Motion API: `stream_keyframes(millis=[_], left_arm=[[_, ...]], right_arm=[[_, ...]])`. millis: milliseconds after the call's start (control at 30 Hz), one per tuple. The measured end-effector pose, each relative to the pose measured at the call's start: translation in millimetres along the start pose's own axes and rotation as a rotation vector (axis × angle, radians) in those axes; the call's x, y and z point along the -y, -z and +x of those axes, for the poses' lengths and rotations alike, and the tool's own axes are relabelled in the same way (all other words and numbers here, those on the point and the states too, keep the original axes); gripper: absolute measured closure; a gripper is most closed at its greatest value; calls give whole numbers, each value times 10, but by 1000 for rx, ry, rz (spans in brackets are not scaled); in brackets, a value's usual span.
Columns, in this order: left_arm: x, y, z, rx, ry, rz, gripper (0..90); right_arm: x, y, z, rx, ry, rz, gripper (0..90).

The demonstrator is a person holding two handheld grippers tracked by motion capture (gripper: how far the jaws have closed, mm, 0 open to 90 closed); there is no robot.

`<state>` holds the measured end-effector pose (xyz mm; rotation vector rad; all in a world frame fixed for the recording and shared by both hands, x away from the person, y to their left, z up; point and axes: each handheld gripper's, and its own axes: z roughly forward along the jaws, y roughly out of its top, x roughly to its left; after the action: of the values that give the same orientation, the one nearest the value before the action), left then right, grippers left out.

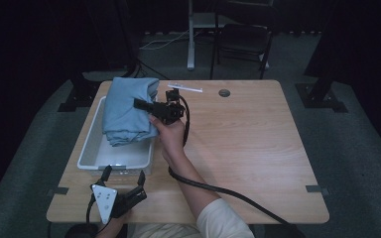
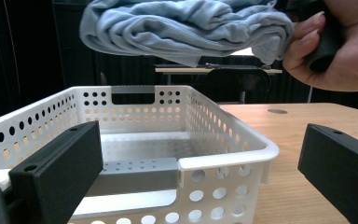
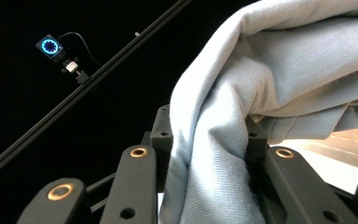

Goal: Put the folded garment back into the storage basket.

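A folded light-blue cloth hangs in the air above the white perforated basket at the table's left. My right gripper is shut on the cloth's right edge, its jaws pointing left. In the right gripper view the cloth is pinched between the black jaws. From the left gripper view the cloth floats over the empty basket, with the person's hand at the right. My left gripper rests open at the table's near edge, just in front of the basket, nothing between its jaws.
A small white strip and a round grommet hole lie near the table's far edge. A chair and a desk leg stand on the floor beyond. The right gripper's cable trails across the wooden tabletop.
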<state>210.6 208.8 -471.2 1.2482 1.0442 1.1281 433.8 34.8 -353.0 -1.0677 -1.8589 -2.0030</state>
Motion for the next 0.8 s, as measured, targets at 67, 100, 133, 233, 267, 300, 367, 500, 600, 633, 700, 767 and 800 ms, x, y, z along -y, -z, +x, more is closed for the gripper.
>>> stream_keyframes(millis=[67, 100, 133, 233, 267, 300, 367, 500, 600, 633, 700, 767, 800], left_arm=[[0, 0, 0, 0, 0, 0, 11], [0, 0, 0, 0, 0, 0, 11], [0, 0, 0, 0, 0, 0, 11], [0, 0, 1, 1, 3, 0, 11], [0, 1, 2, 2, 3, -1, 11], [0, 3, 3, 2, 2, -2, 11], [0, 2, 4, 2, 5, -1, 11], [0, 2, 4, 4, 5, -2, 11], [0, 2, 4, 4, 4, -1, 11], [0, 2, 4, 4, 4, -1, 11], [0, 2, 2, 4, 2, -1, 11], [0, 2, 3, 4, 2, 0, 11], [0, 2, 2, 4, 2, -1, 11]], right_arm=[[12, -30, 5, -3, 2, 3, 677], [19, -48, 9, -2, 1, 2, 677], [25, -64, 14, -2, 3, 3, 677], [41, -103, 12, -5, -4, 7, 677], [46, -116, 6, -6, -8, 8, 677], [55, -128, 2, -7, -11, 7, 677], [71, -160, -6, -9, -16, 12, 677], [100, -229, -13, -9, -22, 29, 677], [109, -260, -16, -11, -26, 33, 677], [110, -265, -17, -10, -29, 32, 677], [108, -274, -21, -7, -30, 34, 677], [115, -280, -31, -2, -32, 33, 677], [125, -283, -40, 4, -32, 34, 677]])
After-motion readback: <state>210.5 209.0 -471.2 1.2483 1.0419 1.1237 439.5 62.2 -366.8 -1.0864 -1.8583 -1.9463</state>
